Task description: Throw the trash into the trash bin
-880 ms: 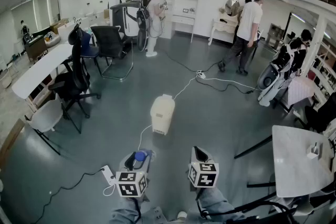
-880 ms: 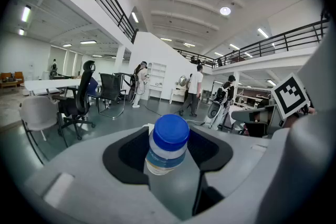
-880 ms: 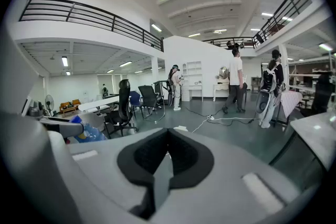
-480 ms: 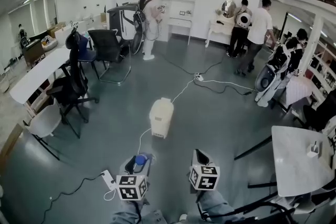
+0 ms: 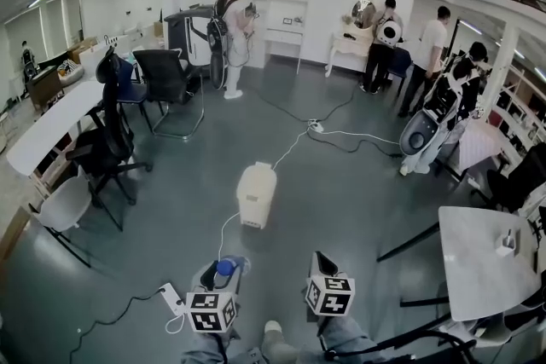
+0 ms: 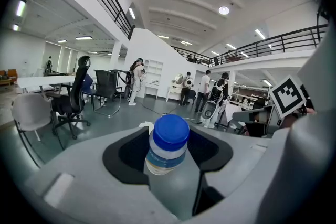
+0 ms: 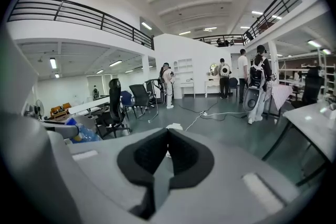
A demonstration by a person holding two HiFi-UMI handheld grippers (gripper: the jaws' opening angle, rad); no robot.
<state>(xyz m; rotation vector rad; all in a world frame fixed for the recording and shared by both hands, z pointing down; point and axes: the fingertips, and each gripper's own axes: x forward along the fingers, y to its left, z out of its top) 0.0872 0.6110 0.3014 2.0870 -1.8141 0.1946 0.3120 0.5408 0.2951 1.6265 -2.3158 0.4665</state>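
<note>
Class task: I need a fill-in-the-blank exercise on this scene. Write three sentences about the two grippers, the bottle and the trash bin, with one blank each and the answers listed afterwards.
1. The left gripper is closed on a bottle with a ____ cap.
2. The right gripper has its jaws together, with ____ between them.
3. The white trash bin stands on the ____, ahead of both grippers.

Missing words: blue; nothing; floor

Black chair (image 5: 102,141) at 10 o'clock; white table (image 5: 478,268) at 4; power strip (image 5: 173,299), probably, at 7.
</note>
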